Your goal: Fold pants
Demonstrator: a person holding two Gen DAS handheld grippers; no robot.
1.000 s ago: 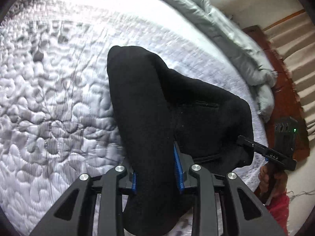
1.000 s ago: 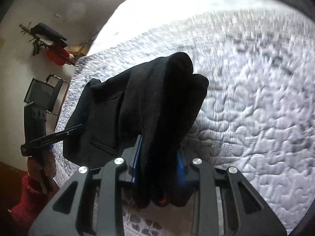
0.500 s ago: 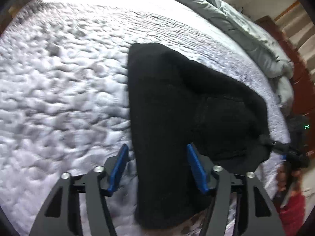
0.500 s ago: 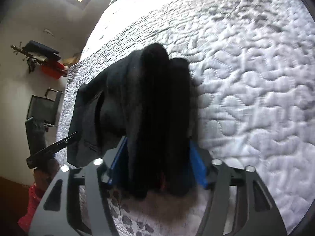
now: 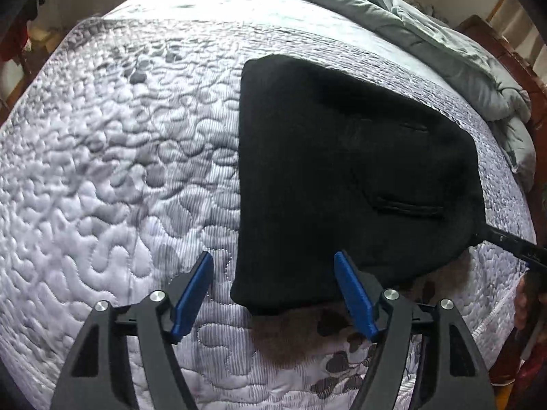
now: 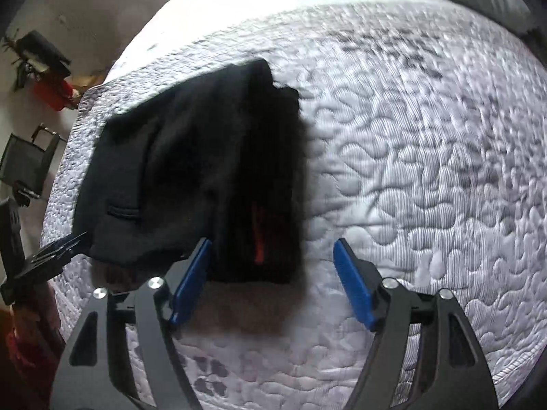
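Observation:
The black pants point(image 5: 342, 177) lie folded into a compact stack on the white quilted bed point(image 5: 102, 171). A back pocket slit faces up. My left gripper point(image 5: 273, 290) is open and empty, its blue pads just short of the stack's near edge. In the right wrist view the pants point(image 6: 205, 171) lie ahead and left, with an orange mark on the near fold. My right gripper point(image 6: 270, 280) is open and empty at the stack's near right corner. Each gripper shows at the edge of the other's view, the right one point(image 5: 512, 242) and the left one point(image 6: 51, 256).
A grey duvet point(image 5: 427, 34) is bunched along the far side of the bed by a wooden headboard point(image 5: 512, 61). A dark chair point(image 6: 27, 167) and a red object point(image 6: 51, 92) stand beside the bed. A floral patch point(image 5: 342, 369) marks the quilt's near edge.
Both grippers have opened and let go of the pants, then pulled back a little. The pants have dropped from a hanging fold to lie flat on the bed.

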